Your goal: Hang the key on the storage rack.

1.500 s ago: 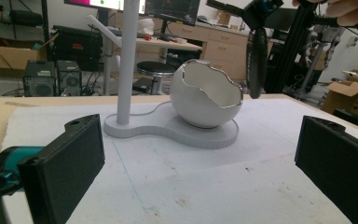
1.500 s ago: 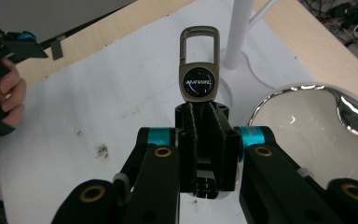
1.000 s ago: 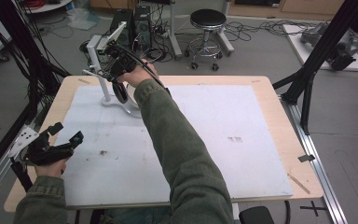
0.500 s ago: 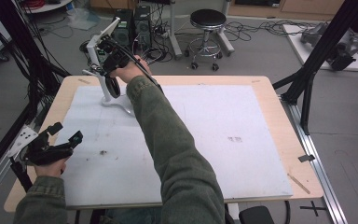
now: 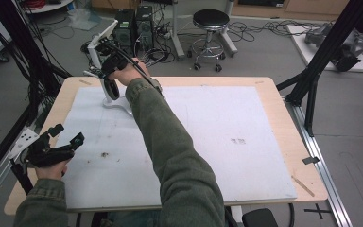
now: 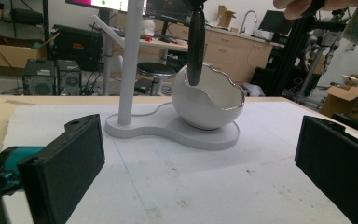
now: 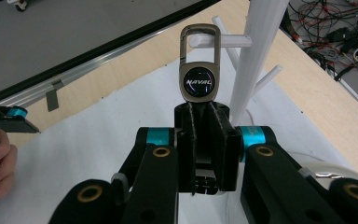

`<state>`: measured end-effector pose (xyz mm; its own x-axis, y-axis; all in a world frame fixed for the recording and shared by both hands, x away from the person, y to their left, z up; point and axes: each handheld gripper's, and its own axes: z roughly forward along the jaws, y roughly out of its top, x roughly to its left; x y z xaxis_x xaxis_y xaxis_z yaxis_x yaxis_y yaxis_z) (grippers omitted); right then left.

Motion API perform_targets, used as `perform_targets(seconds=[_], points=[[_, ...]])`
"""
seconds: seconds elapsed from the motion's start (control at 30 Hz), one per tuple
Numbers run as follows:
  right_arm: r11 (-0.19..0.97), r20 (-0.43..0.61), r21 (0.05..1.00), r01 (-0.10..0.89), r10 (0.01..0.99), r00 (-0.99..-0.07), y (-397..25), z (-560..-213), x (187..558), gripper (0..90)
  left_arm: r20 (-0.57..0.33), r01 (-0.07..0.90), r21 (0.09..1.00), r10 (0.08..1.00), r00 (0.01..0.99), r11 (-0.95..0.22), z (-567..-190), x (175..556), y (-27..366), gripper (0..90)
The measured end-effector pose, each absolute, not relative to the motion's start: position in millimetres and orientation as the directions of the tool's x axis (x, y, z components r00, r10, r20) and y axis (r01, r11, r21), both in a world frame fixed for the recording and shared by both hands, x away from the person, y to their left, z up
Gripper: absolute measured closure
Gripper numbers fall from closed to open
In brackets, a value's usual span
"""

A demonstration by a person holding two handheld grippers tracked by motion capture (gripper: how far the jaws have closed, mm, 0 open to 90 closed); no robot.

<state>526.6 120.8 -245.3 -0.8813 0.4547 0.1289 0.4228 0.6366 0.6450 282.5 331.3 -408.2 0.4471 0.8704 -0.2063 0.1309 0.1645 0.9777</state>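
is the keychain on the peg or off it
On: the keychain's clasp loops around a white stand peg, while the right claw is shut on its strap.

Your right gripper (image 7: pixel 201 112) covers the lower end of the keychain (image 7: pixel 198 81), so from its own view you can't tell what hangs below the clasp. From above, the stand (image 5: pixel 105 71) is mostly behind your hand (the pegs are too small to make out). In the left gripper view, the stand's top is cut off, and the dark strap (image 6: pixel 196 44) perhaps touches the white bowl (image 6: pixel 209 102).
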Motion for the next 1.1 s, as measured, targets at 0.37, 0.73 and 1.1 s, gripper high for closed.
perform_targets(seconds=[0.37, 0.73, 1.1], points=[[0.645, 0.133, 0.625, 0.439, 0.467, -0.874, 127, -257, 530, 78.5, -0.207, 0.133, 0.977, 0.870, 0.448, 0.164, -408, 283, 331, 1.8], [0.613, 0.178, 0.640, 0.463, 0.467, -0.866, 116, -252, 528, 71.4, -0.202, 0.134, 0.978, 0.870, 0.450, 0.158, -408, 282, 331, 1.8], [0.579, 0.199, 0.633, 0.514, 0.520, -0.831, 83, -259, 522, 40.8, -0.198, 0.135, 0.979, 0.871, 0.450, 0.153, -408, 281, 330, 1.8]])
